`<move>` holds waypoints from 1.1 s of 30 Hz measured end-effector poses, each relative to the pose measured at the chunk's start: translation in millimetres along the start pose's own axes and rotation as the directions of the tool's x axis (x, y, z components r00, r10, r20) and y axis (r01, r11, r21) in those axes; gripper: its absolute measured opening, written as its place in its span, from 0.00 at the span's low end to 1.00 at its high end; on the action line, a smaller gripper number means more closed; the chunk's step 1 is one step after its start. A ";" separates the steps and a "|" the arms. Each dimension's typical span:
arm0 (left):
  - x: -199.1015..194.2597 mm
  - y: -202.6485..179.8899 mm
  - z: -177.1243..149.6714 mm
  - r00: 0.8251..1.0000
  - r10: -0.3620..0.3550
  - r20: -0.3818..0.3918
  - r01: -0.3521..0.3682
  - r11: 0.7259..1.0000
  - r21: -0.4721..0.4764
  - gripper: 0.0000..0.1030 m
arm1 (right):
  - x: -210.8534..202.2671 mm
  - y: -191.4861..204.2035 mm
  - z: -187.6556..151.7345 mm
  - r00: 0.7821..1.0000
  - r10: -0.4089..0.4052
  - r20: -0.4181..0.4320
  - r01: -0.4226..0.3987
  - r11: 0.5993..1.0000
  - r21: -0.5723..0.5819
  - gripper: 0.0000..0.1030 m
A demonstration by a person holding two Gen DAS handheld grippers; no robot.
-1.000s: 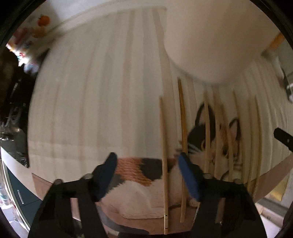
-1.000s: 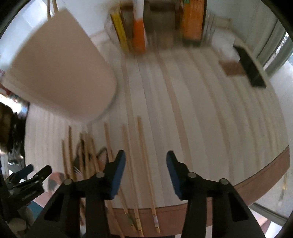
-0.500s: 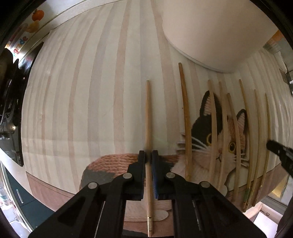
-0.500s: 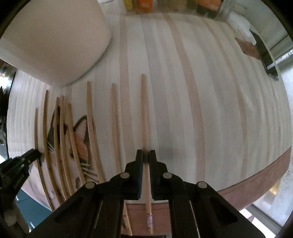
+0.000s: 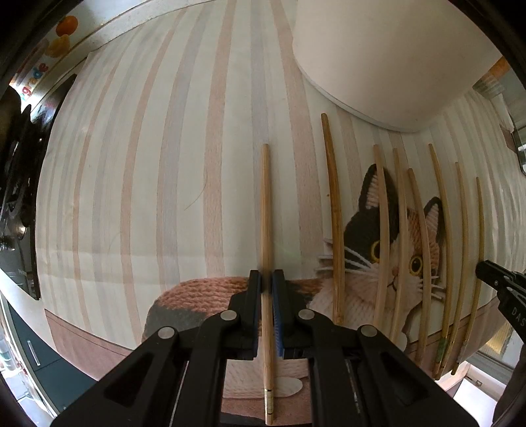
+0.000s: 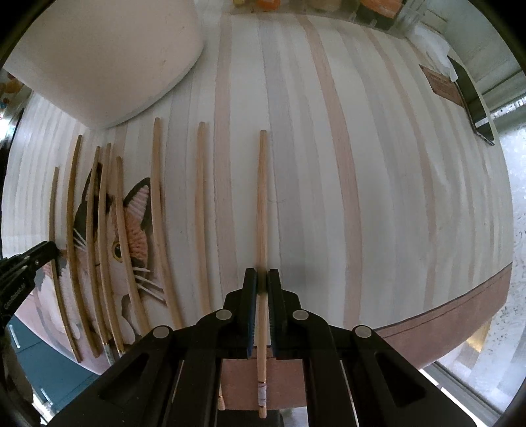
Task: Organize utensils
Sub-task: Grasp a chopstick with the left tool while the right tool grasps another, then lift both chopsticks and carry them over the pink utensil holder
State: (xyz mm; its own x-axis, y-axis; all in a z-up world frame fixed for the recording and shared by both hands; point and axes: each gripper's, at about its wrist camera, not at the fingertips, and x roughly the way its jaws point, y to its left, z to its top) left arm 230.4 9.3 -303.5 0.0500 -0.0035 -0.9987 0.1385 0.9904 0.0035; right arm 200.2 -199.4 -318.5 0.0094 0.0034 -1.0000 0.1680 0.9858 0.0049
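Several wooden chopsticks lie side by side on a striped cloth with a cat picture (image 5: 388, 249). My left gripper (image 5: 267, 282) is shut on one chopstick (image 5: 265, 210) at the left end of the row. My right gripper (image 6: 262, 282) is shut on another chopstick (image 6: 261, 203) at the right end of the row. Both held sticks point away from me, low over the cloth. A large pale pink holder (image 5: 388, 56) stands just beyond the row; it also shows in the right wrist view (image 6: 105, 56). The other loose chopsticks (image 6: 111, 230) lie between my grippers.
The table's front edge (image 6: 460, 308) runs close below my grippers. A dark phone-like object (image 6: 473, 95) and a brown card (image 6: 442, 83) lie at the far right. Bottles and jars (image 6: 371, 6) stand at the back. My right gripper's tip shows in the left view (image 5: 503, 289).
Both grippers were open a second ago and have closed, each on a chopstick. They also moved in lower and closer over the cloth.
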 end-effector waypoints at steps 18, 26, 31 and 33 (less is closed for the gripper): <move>-70.7 9.8 8.9 0.969 0.087 0.229 -0.077 0.996 -0.055 0.04 | -33.4 18.6 29.7 0.992 -0.007 0.128 0.001 0.999 0.046 0.06; -176.1 22.9 27.6 0.886 0.055 0.461 0.010 0.990 -0.138 0.04 | -110.7 11.0 42.4 0.941 0.038 0.336 -0.068 0.995 0.078 0.06; -249.3 24.2 36.5 0.810 -0.012 0.586 0.115 0.984 -0.138 0.04 | -174.8 -3.1 45.7 0.879 0.097 0.468 -0.151 0.985 0.080 0.06; -274.8 26.1 42.3 0.785 -0.065 0.617 0.185 0.974 -0.133 0.04 | -203.9 -2.3 53.0 0.843 0.125 0.523 -0.188 0.980 0.070 0.06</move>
State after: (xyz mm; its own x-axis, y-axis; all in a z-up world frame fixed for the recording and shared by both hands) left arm 262.2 30.3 -26.8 0.6402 -0.1523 -0.7530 0.0130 0.9822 -0.1875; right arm 250.2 -211.2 -114.2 0.5446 0.0378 -0.8379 0.2314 0.9534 0.1934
